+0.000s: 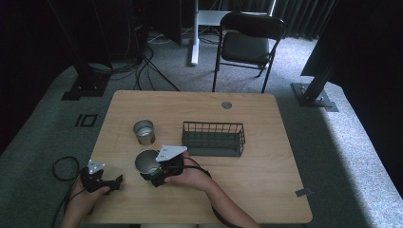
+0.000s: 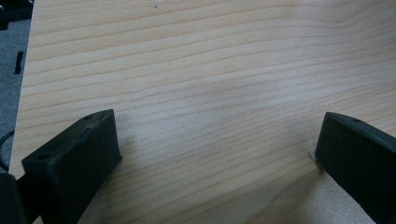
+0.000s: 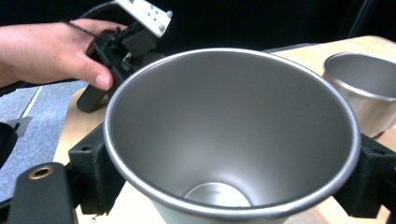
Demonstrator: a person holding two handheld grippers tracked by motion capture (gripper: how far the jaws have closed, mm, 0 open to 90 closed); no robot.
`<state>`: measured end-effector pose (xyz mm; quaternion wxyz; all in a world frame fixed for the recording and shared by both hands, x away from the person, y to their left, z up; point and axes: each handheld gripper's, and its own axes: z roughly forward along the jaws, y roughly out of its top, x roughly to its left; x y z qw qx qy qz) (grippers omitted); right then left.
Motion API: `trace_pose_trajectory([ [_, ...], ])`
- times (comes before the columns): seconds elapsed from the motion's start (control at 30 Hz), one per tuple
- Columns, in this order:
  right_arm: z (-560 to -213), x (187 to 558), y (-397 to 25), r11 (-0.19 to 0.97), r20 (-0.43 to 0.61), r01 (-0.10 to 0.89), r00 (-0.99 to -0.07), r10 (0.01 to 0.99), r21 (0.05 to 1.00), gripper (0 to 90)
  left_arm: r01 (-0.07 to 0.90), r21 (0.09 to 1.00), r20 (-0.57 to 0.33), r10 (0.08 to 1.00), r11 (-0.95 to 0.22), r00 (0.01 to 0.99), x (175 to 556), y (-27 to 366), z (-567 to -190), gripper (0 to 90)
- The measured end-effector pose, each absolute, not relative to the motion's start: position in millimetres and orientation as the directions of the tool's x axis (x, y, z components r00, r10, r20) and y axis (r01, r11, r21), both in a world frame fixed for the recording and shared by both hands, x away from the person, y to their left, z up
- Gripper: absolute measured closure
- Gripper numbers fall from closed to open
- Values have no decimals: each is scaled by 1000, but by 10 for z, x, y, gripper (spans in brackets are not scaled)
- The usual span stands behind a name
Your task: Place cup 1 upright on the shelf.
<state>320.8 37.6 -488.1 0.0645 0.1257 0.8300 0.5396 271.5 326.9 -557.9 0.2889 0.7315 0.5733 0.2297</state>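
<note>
Steel cup (image 3: 229, 135) sits between the jaws of your right hand-held gripper (image 3: 229, 186), which is clamped on it just under the rim; in the high view that cup (image 1: 146, 162) is near the front of the worktop (image 1: 266, 190), left of centre. Its base and outer wall are cut off at the bottom of the right gripper view, so you cannot tell whether it rests on the wood or is lifted. In the high view your right hand (image 1: 190, 175) and the grey plate cover most of the right hand-held gripper (image 1: 159, 175).

A second steel cup (image 1: 143, 132) stands upright just behind, apart from the first, and a black wire basket (image 1: 214, 138) lies to its right; the second cup (image 3: 362, 88) is cropped at the edge of the right gripper view. No lettering or brand can be read on either cup or the basket.

Your left hand-held gripper (image 2: 215, 154) is released, its jaws wide apart over bare wood with nothing between them. Your left hand (image 1: 81, 197) holds the left hand-held gripper (image 1: 111, 183) at the front left corner, pointing right, with the forearm coming in from the bottom edge.
</note>
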Motion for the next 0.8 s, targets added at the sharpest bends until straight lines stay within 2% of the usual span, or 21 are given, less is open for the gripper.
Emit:
trace_pose_trajectory([
  [0.4, -4635, 3217, 247, 350, 27, 139, -951, 307, 926, 130, 705, 686, 6, 971, -177, 238, 2715, 3270, -5579, 4],
  [0.8, -4372, 3277, 67, 307, 3, 135, -918, 396, 942, 130, 705, 687, 6, 971, -177, 238, 2715, 3270, -5579, 4],
])
